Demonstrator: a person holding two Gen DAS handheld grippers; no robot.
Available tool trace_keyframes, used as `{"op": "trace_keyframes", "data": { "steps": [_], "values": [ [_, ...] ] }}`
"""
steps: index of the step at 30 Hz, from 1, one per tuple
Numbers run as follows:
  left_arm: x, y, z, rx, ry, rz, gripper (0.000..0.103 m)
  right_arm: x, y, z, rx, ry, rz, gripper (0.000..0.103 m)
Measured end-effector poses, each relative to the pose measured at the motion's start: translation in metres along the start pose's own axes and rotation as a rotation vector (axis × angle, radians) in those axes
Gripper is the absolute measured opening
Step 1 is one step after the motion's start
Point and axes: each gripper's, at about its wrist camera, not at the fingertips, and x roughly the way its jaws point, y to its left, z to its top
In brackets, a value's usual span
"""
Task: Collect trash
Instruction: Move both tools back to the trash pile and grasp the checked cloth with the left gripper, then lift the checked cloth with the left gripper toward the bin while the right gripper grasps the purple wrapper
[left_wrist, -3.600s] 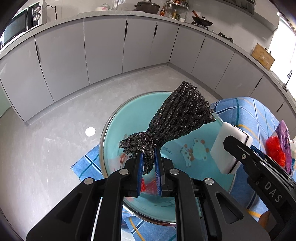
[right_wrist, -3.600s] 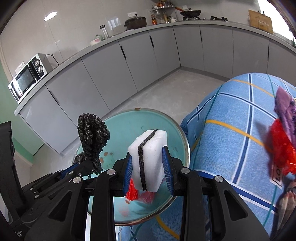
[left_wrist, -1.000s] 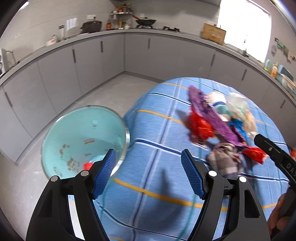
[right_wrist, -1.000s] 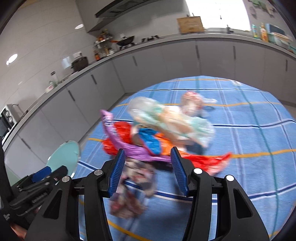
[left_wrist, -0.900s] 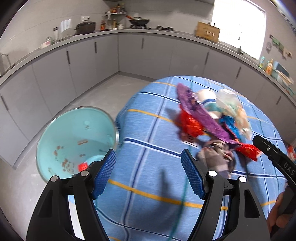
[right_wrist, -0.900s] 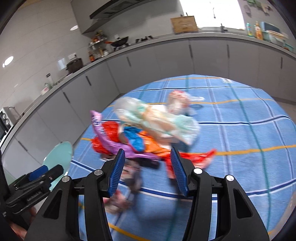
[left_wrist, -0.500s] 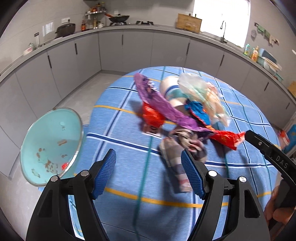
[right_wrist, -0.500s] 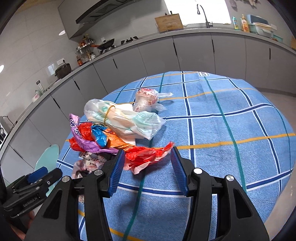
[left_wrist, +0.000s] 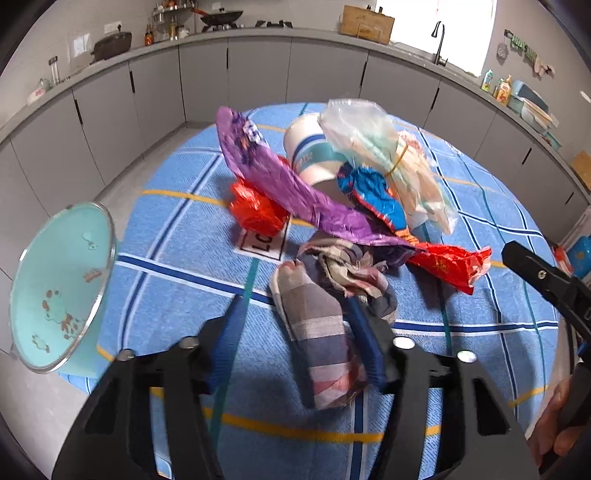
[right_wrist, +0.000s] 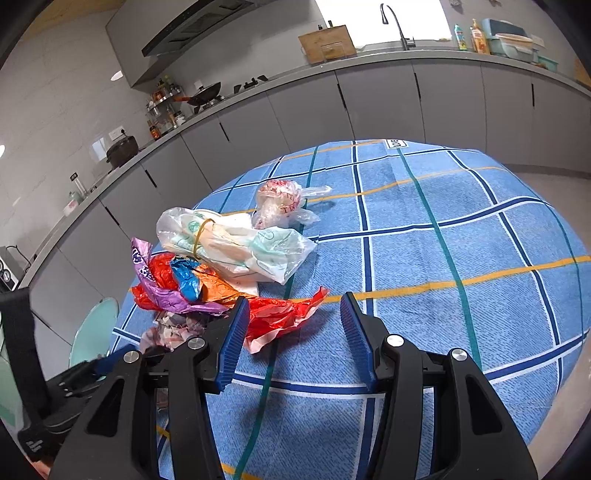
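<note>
A pile of trash lies on the blue checked tablecloth (left_wrist: 173, 280): a purple wrapper (left_wrist: 280, 184), red wrappers (left_wrist: 450, 264), a blue wrapper (left_wrist: 373, 192), a clear bag with a rubber band (left_wrist: 384, 155), a paper cup (left_wrist: 310, 155) and a striped rag (left_wrist: 317, 325). My left gripper (left_wrist: 295, 336) is open, its jaws on either side of the rag's near end. My right gripper (right_wrist: 291, 332) is open and empty, just over the red wrapper (right_wrist: 284, 317). The clear bag (right_wrist: 236, 243) and a small knotted bag (right_wrist: 284, 203) lie beyond it.
A teal bin with a metal rim (left_wrist: 62, 288) stands off the table's left edge; it also shows in the right wrist view (right_wrist: 92, 332). Grey kitchen cabinets (left_wrist: 258, 74) curve around the room. The right half of the cloth (right_wrist: 480, 258) carries nothing.
Both grippers dropped the scourer and sponge into the bin, opened, and swung right over the table. In the last second both moved closer to the trash pile.
</note>
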Motion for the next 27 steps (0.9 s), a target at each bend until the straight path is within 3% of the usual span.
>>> {"op": "trace_keyframes", "data": {
  "steps": [2,4,7,19,27],
  "values": [
    [0.004,0.002,-0.001,-0.006,0.012,-0.012,0.045,0.000,0.001,0.000,-0.005,0.000,0.000,0.051],
    [0.007,0.004,-0.003,-0.006,0.019,-0.022,0.026,0.002,0.002,0.001,-0.008,0.001,-0.002,0.051],
    [0.007,0.008,-0.006,0.001,0.016,-0.033,0.012,0.003,0.003,0.003,-0.005,0.001,-0.003,0.051],
    [-0.041,0.037,-0.020,0.036,-0.055,-0.057,0.008,0.001,0.019,0.006,-0.031,-0.015,0.014,0.051],
    [-0.065,0.047,-0.016,0.095,-0.088,-0.047,0.008,0.010,0.053,0.006,-0.090,0.003,0.079,0.051]
  ]
}}
